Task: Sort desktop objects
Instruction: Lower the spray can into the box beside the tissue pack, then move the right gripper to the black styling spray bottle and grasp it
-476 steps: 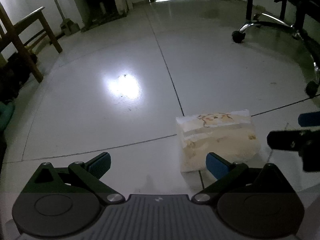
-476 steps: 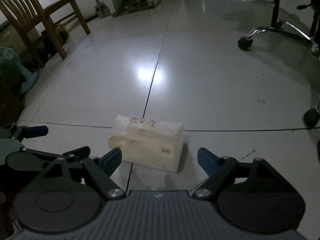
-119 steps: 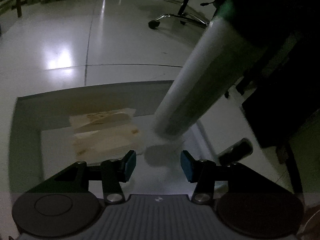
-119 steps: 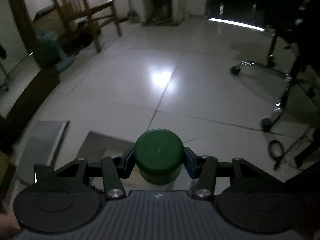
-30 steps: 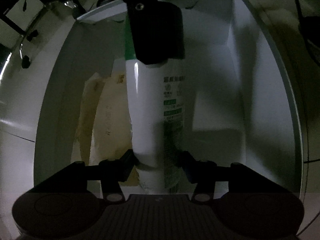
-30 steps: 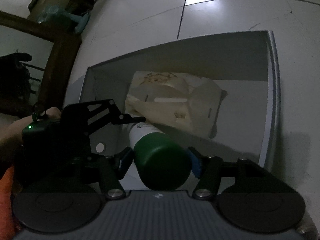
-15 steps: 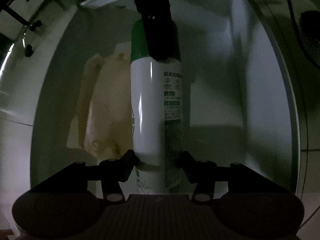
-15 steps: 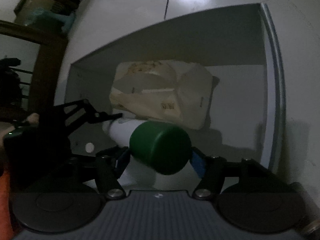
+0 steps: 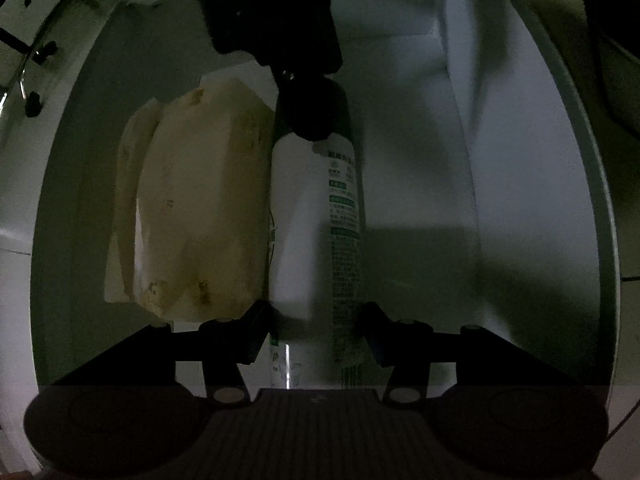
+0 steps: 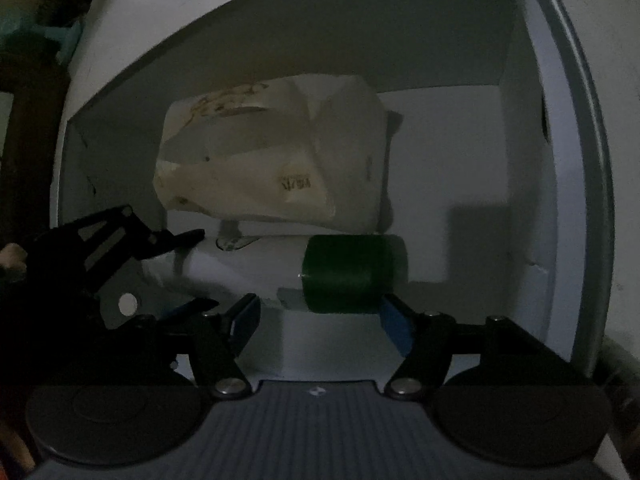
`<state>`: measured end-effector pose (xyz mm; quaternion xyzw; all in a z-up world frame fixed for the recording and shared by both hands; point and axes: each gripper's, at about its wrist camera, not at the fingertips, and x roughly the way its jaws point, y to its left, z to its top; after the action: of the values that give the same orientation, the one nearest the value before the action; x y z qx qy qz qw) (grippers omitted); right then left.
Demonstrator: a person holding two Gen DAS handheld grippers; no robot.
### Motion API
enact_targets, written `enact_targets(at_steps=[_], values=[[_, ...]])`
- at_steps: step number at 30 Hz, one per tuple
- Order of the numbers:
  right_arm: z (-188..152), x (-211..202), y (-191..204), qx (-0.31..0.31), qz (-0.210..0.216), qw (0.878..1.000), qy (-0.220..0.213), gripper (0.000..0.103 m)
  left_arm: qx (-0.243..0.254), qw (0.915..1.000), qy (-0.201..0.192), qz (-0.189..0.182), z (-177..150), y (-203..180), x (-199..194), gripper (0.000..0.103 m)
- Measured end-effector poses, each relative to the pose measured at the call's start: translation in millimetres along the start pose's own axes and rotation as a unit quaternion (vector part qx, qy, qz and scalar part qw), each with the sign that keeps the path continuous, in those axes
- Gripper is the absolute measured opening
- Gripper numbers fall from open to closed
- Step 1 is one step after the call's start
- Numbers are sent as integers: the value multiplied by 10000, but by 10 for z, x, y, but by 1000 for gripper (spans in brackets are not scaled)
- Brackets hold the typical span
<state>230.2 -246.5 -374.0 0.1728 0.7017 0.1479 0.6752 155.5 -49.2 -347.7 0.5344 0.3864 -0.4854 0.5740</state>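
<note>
While the spray bottle lies on its side in the white box, just beside the tissue pack, the left gripper pinches its base end. Its long axis runs straight away from that gripper toward the green cap. The right gripper sits spread by the cap, pads clear, so release now falls to the left hand.

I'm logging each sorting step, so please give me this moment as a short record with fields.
container: white box
already inside: tissue pack
being placed: spray can, green cap, lying beside the pack
left gripper: fingers closed on the can's base end
right gripper: fingers spread, off the cap
</note>
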Motion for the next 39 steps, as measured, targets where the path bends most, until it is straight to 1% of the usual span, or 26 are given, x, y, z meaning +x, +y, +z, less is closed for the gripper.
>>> enact_targets(at_steps=[1,2,4,10,11,12,13,14,15,18,21,23,25,28,31,33,35,37,38,39], values=[[-3,-6,4,-25,-12,10000,-14,70,-5,10000,0,6,-31,-128,-66,46],[-13,-2,21,-55,-36,10000,-16,70,-14,10000,2,6,-10,-147,-74,46],[-34,4,59,-116,-95,9999,-35,70,-31,10000,8,-4,41,-121,-64,46],[-114,-10,182,-262,-300,9990,-184,70,-180,9998,24,-14,47,-133,-153,48],[-125,-29,200,-296,-316,9988,-214,70,-217,9998,7,28,45,-137,-177,52],[-135,-50,217,-332,-328,9986,-246,70,-311,9995,-63,29,40,-124,-215,61],[-141,-74,227,-364,-327,9984,-286,70,-459,9988,-155,10,34,-95,-263,67],[-147,-100,238,-394,-327,9981,-329,70,-616,9978,-232,27,30,-62,-311,81],[-156,-130,251,-423,-331,9979,-374,70,-736,9968,-317,55,25,-35,-361,84],[-189,-225,297,-522,-349,9967,-509,70,-784,9959,-433,141,20,-15,-447,83],[-224,-315,321,-575,-337,9959,-618,70,-800,9956,-452,207,-15,-30,-529,83],[-245,-367,320,-542,-289,9958,-677,70,-822,9951,-478,254,103,-80,-350,83],[-265,-448,304,-504,-257,9958,-716,70,-859,9946,-496,320,108,-93,-398,83],[-306,-554,280,-466,-226,9955,-791,70,-1048,9930,-449,324,113,-54,-530,83],[-346,-694,267,-401,-180,9948,-921,70,-1489,9871,-466,369,160,-6,-689,83],[-395,-801,266,-398,-235,9934,-1047,70,-1836,9808,-528,393,198,33,-798,83],[-466,-920,281,-467,-383,9905,-1232,70,-2307,9701,-656,361,233,93,-907,83],[-547,-1038,299,-557,-514,9869,-1426,70,-2837,9558,-729,232,236,152,-982,83],[-594,-1092,300,-604,-556,9850,-1516,71,-3059,9489,-759,179,232,170,-1016,83],[-646,-1143,299,-679,-582,9835,-1574,71,-3190,9443,-785,189,233,168,-1048,83]])
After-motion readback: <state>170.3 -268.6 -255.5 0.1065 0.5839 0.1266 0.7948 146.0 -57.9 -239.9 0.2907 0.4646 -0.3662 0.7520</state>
